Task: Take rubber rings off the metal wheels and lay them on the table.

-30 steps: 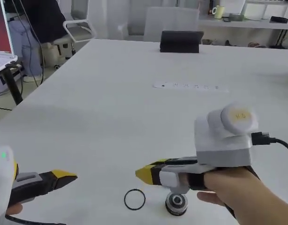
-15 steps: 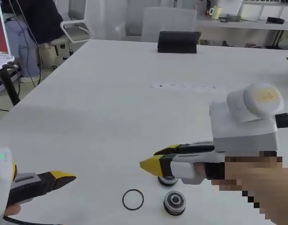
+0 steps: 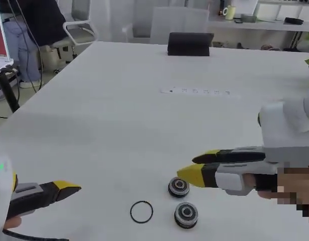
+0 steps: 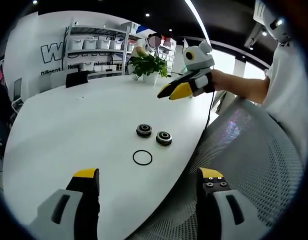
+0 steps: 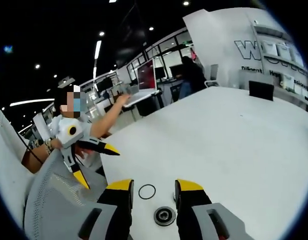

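Two small metal wheels with dark rims stand side by side on the white table (image 3: 119, 115): one wheel (image 3: 179, 187) just off my right gripper's tips, the other wheel (image 3: 186, 214) nearer to me. A loose black rubber ring (image 3: 141, 212) lies flat to their left. My right gripper (image 3: 197, 166) hovers open and empty to the right of the wheels; its own view has the ring (image 5: 146, 191) and one wheel (image 5: 165, 216) between its jaws. My left gripper (image 3: 69, 189) waits low at the left, open wide, with the wheels (image 4: 144, 130) and ring (image 4: 142, 157) ahead of it.
A black box (image 3: 188, 44) and a white power strip (image 3: 197, 91) lie farther back on the table. Office chairs (image 3: 81, 30) stand beyond the far edge. A potted plant (image 4: 148, 65) sits on the table beyond the right gripper (image 4: 176, 91).
My right gripper has pulled back to the right, away from the wheels. The second wheel, covered by it a second ago, now stands in plain sight. My left gripper has stayed put.
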The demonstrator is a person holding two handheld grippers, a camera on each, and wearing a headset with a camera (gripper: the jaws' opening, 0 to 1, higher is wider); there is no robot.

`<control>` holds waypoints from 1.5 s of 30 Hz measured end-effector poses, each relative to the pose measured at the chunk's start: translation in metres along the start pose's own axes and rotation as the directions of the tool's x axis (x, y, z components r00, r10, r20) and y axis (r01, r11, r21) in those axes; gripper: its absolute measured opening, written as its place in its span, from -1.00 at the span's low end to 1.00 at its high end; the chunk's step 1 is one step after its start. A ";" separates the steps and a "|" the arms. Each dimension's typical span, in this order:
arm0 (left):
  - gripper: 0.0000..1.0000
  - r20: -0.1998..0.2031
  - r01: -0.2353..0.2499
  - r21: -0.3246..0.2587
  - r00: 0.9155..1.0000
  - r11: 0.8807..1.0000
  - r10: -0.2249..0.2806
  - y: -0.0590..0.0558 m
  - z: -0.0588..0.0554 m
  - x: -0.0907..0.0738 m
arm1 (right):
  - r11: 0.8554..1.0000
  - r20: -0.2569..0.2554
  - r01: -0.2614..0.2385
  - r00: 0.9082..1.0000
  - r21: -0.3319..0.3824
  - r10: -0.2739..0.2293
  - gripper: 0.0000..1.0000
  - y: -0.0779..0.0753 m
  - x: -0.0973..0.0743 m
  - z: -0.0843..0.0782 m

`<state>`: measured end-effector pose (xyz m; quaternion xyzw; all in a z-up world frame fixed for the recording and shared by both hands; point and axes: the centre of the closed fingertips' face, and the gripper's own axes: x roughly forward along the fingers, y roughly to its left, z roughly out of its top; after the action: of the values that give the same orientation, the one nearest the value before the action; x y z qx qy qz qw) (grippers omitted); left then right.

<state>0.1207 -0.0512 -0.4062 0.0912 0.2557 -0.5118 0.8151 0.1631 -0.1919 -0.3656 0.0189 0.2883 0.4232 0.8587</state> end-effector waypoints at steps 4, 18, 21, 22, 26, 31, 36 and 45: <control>0.55 -0.009 0.007 0.006 1.000 1.000 -0.007 -0.001 -0.001 0.001 | 1.000 -0.006 0.008 1.000 0.016 -0.008 -0.36 -0.008 -0.003 -0.011; 0.64 -0.022 0.018 0.100 1.000 0.995 -0.015 -0.002 0.018 -0.005 | 0.999 -0.088 -0.004 0.996 0.054 0.008 -0.36 -0.016 -0.002 -0.046; 0.66 -0.012 0.023 0.133 1.000 0.991 -0.022 -0.001 0.034 -0.007 | 0.999 -0.101 -0.007 0.995 0.053 0.012 -0.36 -0.018 -0.002 -0.051; 0.66 -0.008 0.028 0.142 1.000 0.990 -0.027 -0.001 0.038 -0.007 | 0.999 -0.103 -0.008 0.995 0.052 0.013 -0.36 -0.018 -0.002 -0.052; 0.73 -0.006 0.059 0.193 0.998 0.979 -0.059 -0.005 0.058 -0.003 | 0.998 -0.112 -0.011 0.994 0.056 0.017 -0.37 -0.020 -0.002 -0.055; 0.73 0.003 0.089 0.253 0.996 0.963 -0.093 -0.009 0.079 0.005 | 0.998 -0.127 -0.012 0.992 0.064 0.020 -0.38 -0.022 -0.003 -0.061; 0.71 0.006 0.110 0.298 0.993 0.948 -0.117 -0.012 0.095 0.019 | 0.998 -0.136 -0.006 0.991 0.070 0.015 -0.39 -0.024 -0.003 -0.064; 0.61 0.015 0.145 0.363 0.987 0.920 -0.162 -0.020 0.112 0.047 | 0.998 -0.169 -0.001 0.986 0.064 0.012 -0.39 -0.028 -0.002 -0.072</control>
<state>0.1552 -0.1436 -0.3329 0.2078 0.1456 -0.6142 0.7472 0.1452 -0.2271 -0.4327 0.0111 0.3735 0.4165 0.8288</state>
